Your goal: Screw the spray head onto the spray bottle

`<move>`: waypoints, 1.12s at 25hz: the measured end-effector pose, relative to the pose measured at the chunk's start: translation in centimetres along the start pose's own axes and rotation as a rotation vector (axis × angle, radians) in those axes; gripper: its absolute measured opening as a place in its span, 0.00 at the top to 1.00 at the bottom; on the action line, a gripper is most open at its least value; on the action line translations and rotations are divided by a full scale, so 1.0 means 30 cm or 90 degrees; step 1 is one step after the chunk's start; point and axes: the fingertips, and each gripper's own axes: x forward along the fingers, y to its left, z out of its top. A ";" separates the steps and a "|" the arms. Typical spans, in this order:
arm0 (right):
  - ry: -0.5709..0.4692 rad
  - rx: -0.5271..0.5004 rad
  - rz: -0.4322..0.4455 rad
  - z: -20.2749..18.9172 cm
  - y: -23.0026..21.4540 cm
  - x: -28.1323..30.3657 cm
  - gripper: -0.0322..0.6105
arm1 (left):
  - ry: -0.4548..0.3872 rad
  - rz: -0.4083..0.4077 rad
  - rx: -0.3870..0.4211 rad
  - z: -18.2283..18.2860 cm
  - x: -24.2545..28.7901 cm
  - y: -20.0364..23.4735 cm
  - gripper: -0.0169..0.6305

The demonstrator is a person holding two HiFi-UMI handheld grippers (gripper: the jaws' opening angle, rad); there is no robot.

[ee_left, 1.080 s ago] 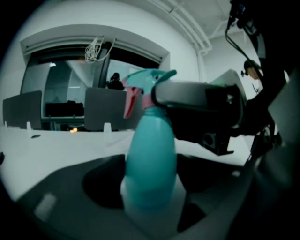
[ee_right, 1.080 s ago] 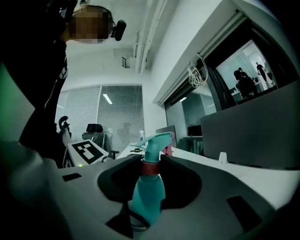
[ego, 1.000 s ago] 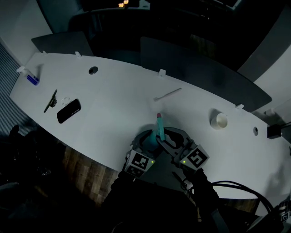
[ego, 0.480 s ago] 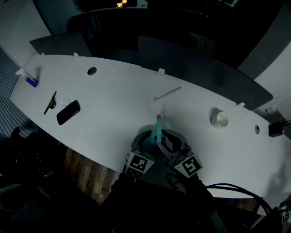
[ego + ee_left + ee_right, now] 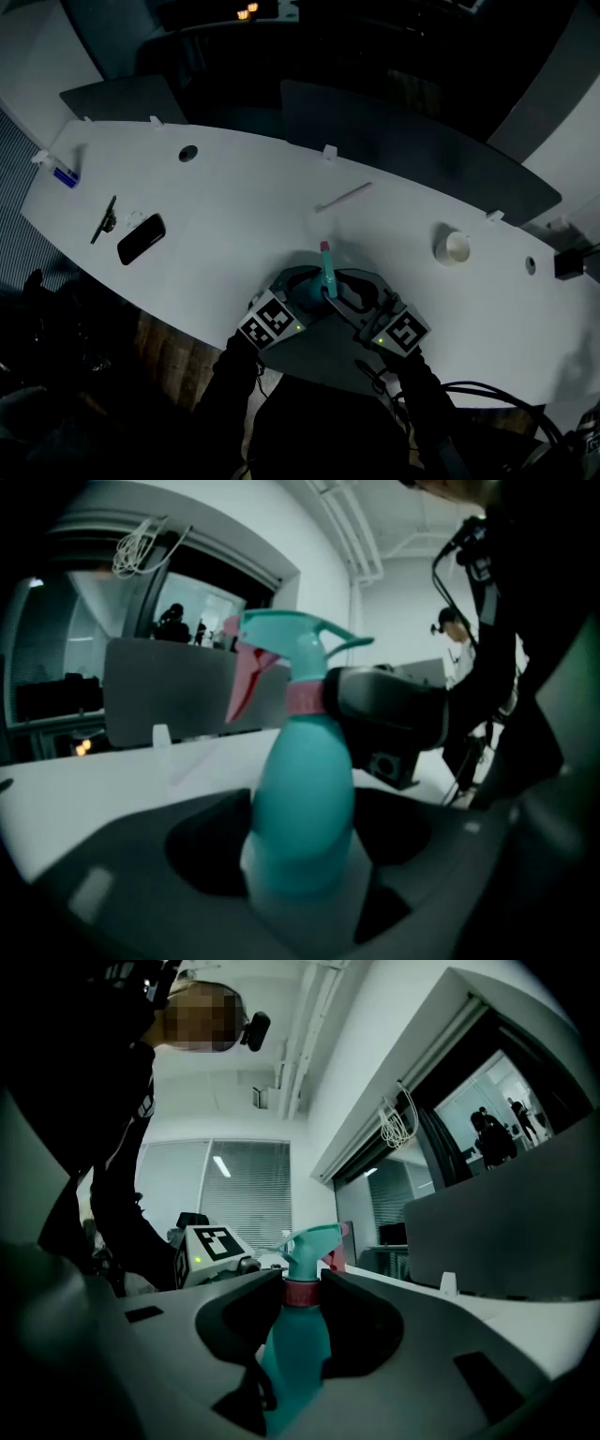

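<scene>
Bottle: the teal spray bottle [image 5: 305,799] stands upright at the near edge of the tabletop [image 5: 234,206], between the two grippers.
Head: the spray head [image 5: 295,644] sits on the neck, its pink trigger pointing to the far side; how far its thread has run home cannot be told.
Collar: a pink collar [image 5: 302,1293] rings the neck, the place to turn the head by.
Left gripper [image 5: 298,292]: its jaws stand wide and clamp the bottle's round body.
Right gripper [image 5: 345,289]: its jaws are set narrow, pressed on either side of the collar.
Handling: probably light, smooth thin plastic — the body may dent or spin if held loosely, so a firm hold low on its widest part suits; the trigger looks too weak to twist by.
Further off: a phone [image 5: 142,238] lies far left, well apart.
</scene>
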 end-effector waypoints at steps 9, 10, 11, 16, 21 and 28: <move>-0.044 -0.036 -0.201 0.005 -0.013 -0.024 0.75 | -0.078 0.326 -0.119 0.023 -0.008 0.026 0.45; -0.046 -0.028 -0.201 0.002 -0.013 -0.023 0.75 | -0.090 0.324 -0.122 0.022 -0.011 0.026 0.45; -0.047 -0.021 -0.195 0.001 -0.013 -0.023 0.75 | -0.102 0.302 -0.124 0.022 -0.017 0.025 0.44; -0.042 0.012 -0.113 -0.005 -0.005 -0.021 0.75 | -0.077 0.046 -0.086 0.017 -0.020 0.019 0.36; -0.054 -0.010 -0.122 0.011 -0.015 -0.029 0.75 | -0.084 0.077 -0.078 0.044 -0.003 0.008 0.45; -0.040 -0.027 -0.223 -0.006 -0.020 -0.046 0.75 | -0.121 0.271 -0.152 0.049 0.003 0.013 0.45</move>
